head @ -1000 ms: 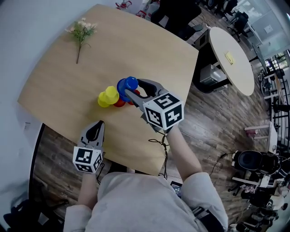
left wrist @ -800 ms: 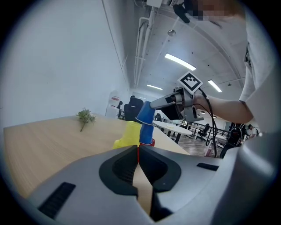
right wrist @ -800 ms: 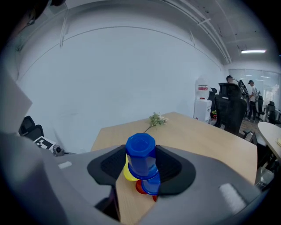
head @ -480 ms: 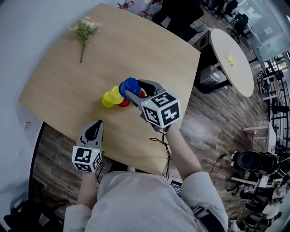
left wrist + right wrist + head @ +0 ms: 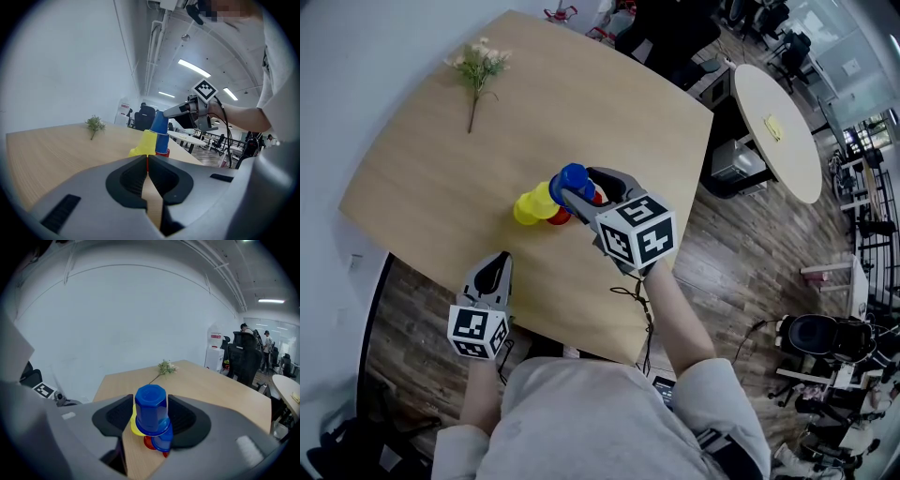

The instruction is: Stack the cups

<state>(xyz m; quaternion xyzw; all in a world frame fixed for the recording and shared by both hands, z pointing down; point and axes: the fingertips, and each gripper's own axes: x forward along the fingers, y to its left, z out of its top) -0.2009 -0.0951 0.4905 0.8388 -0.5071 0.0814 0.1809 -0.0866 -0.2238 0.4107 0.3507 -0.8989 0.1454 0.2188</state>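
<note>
The right tool point(image 5: 581, 190) is spread around the upper blue plastic cup point(image 5: 151, 411), and its jaws are opening. The cup stands between the two pads, but no pad is seen pressing on its wall. This cup is turned mouth down, with its long axis upright and crossing the line along which the jaws close. It is seated on a lower blue plastic cup point(image 5: 164, 442), whose rim shows just beneath it. Beyond the right tool's left pad, a yellow plastic cup point(image 5: 532, 202) is set just beside the stack. A red plastic cup point(image 5: 149, 442) is glimpsed at the bottom, below the jaws.

The left tool point(image 5: 497, 265) is pressed together on nothing and is held over the near edge of the light wooden table point(image 5: 441, 169). The cups lie straight ahead of it and well apart, so the right tool is judged the nearer one for any further move.

The red cup is largely covered by the blue ones. Whether the yellow cup leans on the stack cannot be made out.
</note>
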